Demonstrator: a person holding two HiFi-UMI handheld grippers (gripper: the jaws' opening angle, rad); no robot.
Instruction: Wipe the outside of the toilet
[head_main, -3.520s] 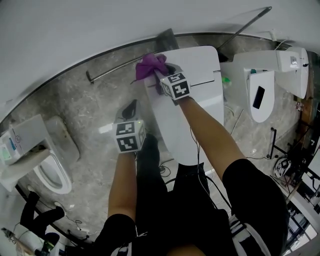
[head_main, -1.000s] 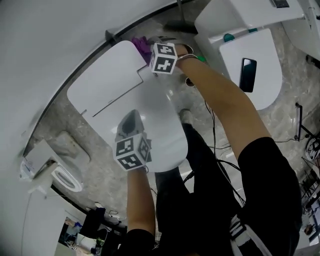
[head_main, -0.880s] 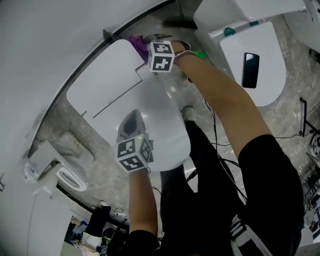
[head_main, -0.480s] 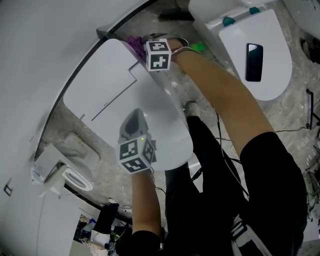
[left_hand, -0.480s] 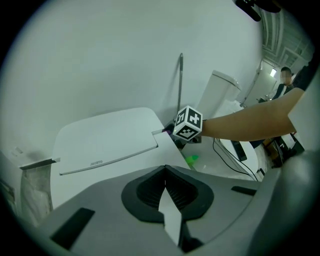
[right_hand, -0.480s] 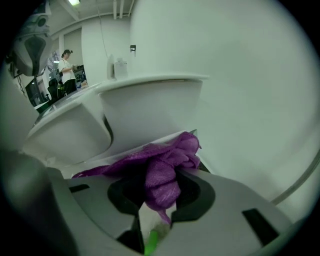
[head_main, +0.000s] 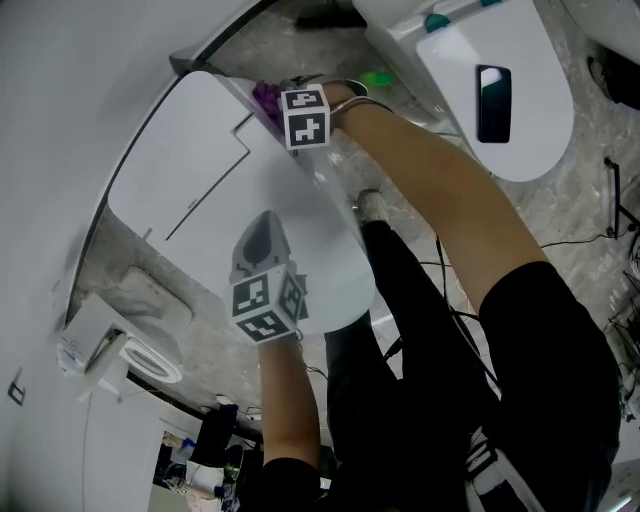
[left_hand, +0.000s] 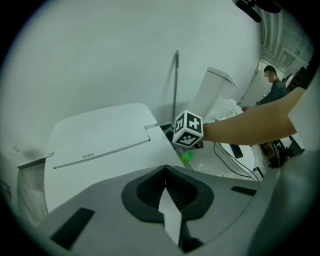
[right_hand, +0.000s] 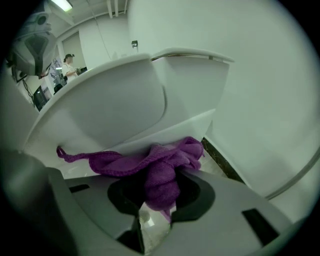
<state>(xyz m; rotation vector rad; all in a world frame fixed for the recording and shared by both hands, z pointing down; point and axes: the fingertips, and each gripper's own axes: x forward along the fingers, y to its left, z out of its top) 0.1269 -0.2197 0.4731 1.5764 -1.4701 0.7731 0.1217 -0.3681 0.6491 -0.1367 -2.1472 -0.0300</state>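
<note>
The toilet (head_main: 300, 235) is smooth, glossy white, with a rounded closed lid and a flat, squared tank top (left_hand: 100, 135) behind it. It stands on a floor (head_main: 150, 290) of grey, mottled stone. A small grey mark sits near the front edge of the tank top, too small to read.

The right gripper (head_main: 284, 108) reaches down the toilet's right side, near where the tank meets the seat. Its jaws are closed on a purple cloth (right_hand: 125, 162), a soft knitted rag bunched into folds, with one thin corner trailing to the left. The cloth lies against a white ledge under the toilet's curved side.

The left gripper (left_hand: 165, 172) hangs over the lid with its grey jaws pressed together and nothing between them.

Each gripper carries a cube printed with black-and-white square markers.

A thin metal rod (left_hand: 176, 85) stands upright against the pale wall. A small bright green thing (head_main: 377, 78) lies on the floor just beside the right forearm. A second white toilet (head_main: 520, 150) stands nearby, with a flat black phone (head_main: 493, 90) lying on its lid.
</note>
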